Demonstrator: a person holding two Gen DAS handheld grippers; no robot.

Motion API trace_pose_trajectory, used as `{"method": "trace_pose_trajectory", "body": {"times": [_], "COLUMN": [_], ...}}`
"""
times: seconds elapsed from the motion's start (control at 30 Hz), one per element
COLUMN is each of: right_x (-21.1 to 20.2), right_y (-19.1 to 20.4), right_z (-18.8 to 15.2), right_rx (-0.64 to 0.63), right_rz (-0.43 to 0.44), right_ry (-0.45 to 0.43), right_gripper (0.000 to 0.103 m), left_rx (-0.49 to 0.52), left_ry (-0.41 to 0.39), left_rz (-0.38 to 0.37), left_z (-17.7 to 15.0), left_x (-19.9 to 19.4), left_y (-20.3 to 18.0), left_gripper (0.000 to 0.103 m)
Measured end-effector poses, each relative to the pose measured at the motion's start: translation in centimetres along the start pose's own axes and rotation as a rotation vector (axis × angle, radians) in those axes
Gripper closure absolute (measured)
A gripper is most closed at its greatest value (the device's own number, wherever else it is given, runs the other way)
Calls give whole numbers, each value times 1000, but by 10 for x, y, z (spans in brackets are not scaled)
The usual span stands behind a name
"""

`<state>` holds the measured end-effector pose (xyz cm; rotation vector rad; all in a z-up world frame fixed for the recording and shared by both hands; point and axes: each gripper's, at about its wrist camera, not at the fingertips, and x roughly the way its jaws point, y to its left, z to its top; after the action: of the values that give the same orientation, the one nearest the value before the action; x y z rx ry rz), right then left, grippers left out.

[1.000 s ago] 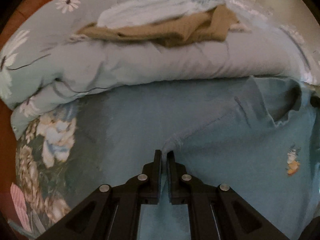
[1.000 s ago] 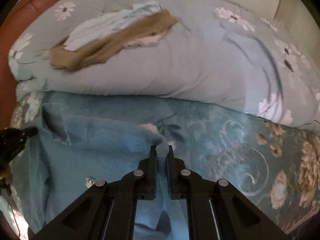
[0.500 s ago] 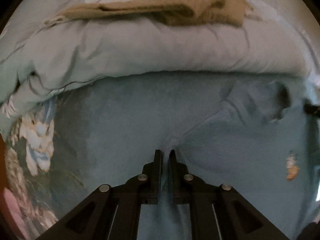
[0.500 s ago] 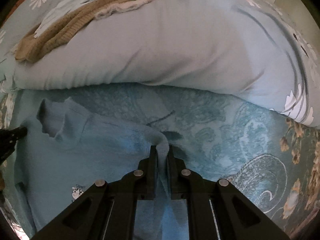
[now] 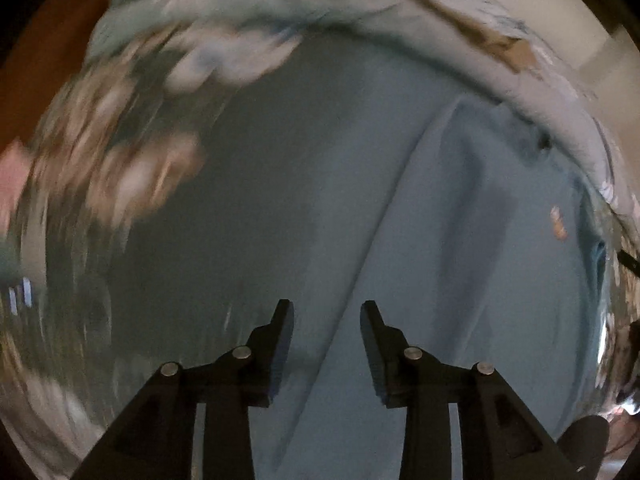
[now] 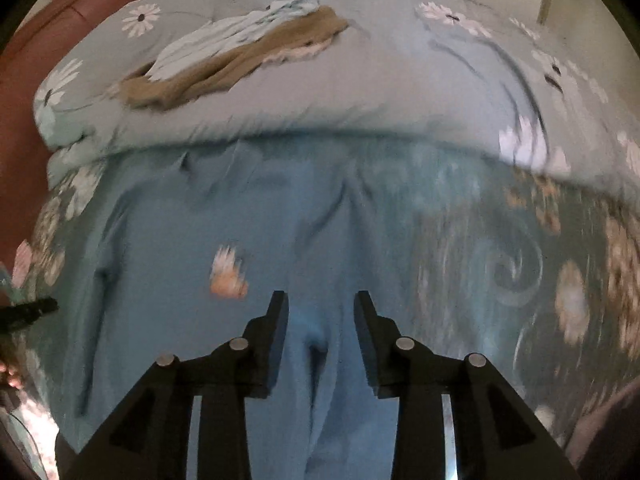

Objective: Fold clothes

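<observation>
Blue sweater lies spread flat on the bed's floral sheet, collar at the far side against the rolled quilt. Small orange motif on its chest. Left gripper: jaws have just been opening and stand apart above the cloth, nothing pinched; view badly blurred. Right gripper: jaws likewise just opened, apart over a soft ridge of the sweater, not clamping it. Tan garment and a pale one lie on the quilt, far left.
</observation>
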<state>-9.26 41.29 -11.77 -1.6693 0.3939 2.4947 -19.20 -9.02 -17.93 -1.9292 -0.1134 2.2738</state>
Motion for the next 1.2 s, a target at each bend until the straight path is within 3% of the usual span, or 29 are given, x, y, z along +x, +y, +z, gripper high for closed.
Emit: {"method": "trace_pose_trajectory", "body": {"times": [0.1,0.23,0.27,0.3,0.33,0.43,0.57,0.73,0.9,1.0,1.07,1.2], "right_x": [-3,-12,-15,-18,-20,-28,-35,-36,-26,-20,-18,-14], "right_y": [4,14,16,17,18,22,21,12,-1,-8,-17,-39], "right_z": [-21,-40,-42,-44,-46,-50,-51,-48,-46,-51,-58,-75], "right_rx": [33,60,69,78,87,105,109,139,177,172,174,186], "right_rz": [22,44,50,56,63,76,57,32,8,-26,-43,-95], "right_ry": [26,35,30,26,21,10,3,-1,20,52,75,126], "right_gripper": [68,68,68,68,68,68,68,68,68,68,68,68], "left_rx": [-53,-54,-51,-55,-53,-30,-47,-39,-102,-145,-146,-159], "left_ry": [37,23,11,7,1,-46,-146,-232,-201,-174,-169,-186], "left_rz": [-20,-24,-21,-33,-38,-22,23,200,263,251,233,207], "left_z": [-40,-68,-71,-74,-75,-73,-48,15,66,85,82,58], "left_x": [9,13,12,12,12,3,-25,-52,-30,-11,-9,-18], "left_y": [14,10,8,6,5,4,27,68,108,118,113,103], "left_gripper": [65,68,74,98,99,99,99,99,99,95,95,67]}}
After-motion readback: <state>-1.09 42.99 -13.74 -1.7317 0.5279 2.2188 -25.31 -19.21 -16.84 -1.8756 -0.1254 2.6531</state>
